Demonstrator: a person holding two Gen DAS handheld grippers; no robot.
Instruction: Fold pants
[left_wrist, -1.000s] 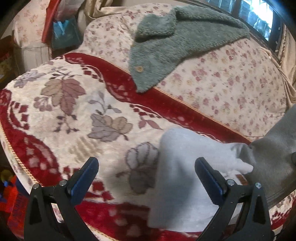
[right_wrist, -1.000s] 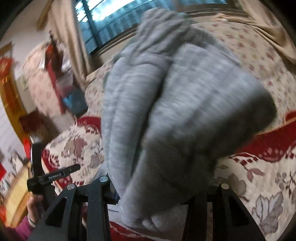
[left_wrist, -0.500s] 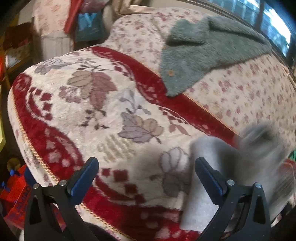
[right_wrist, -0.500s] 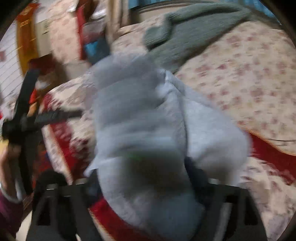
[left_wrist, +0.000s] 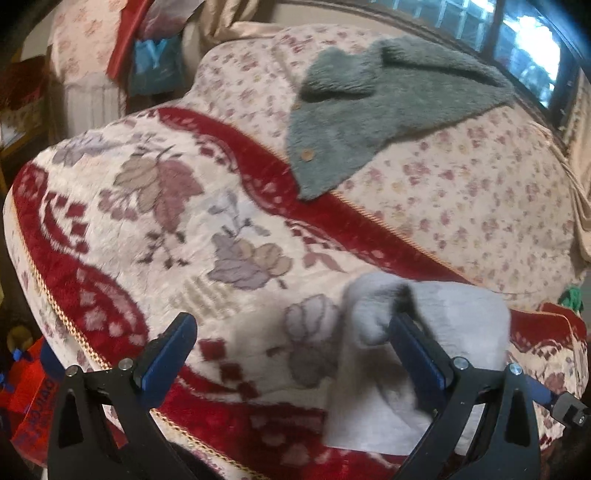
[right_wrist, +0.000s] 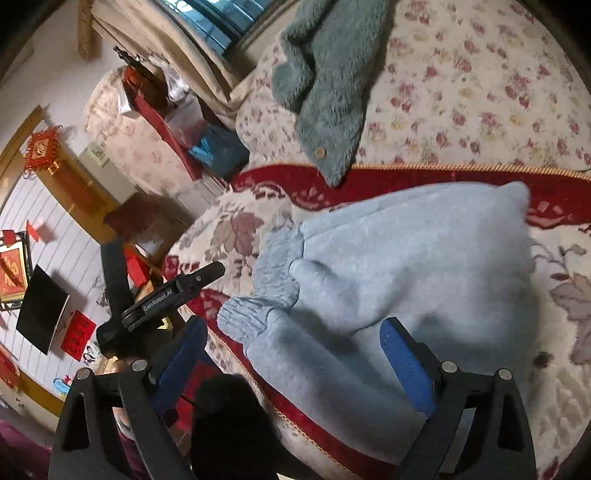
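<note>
The light grey pants lie folded in a bundle on the red and cream floral blanket, ribbed cuffs toward the bed's edge. My right gripper is open just above the bundle, holding nothing. In the left wrist view the pants lie at lower right, partly behind the right finger. My left gripper is open and empty over the blanket, left of the pants. It also shows in the right wrist view, beside the bed's edge.
A teal fluffy garment with a button lies on the flowered sheet behind the blanket; it also shows in the right wrist view. A window is behind. Bags and furniture stand beyond the bed's left edge.
My right gripper carried the bunched pants down, laid them on the blanket and let go; its jaws are now open. My left gripper stayed open and shifted slightly.
</note>
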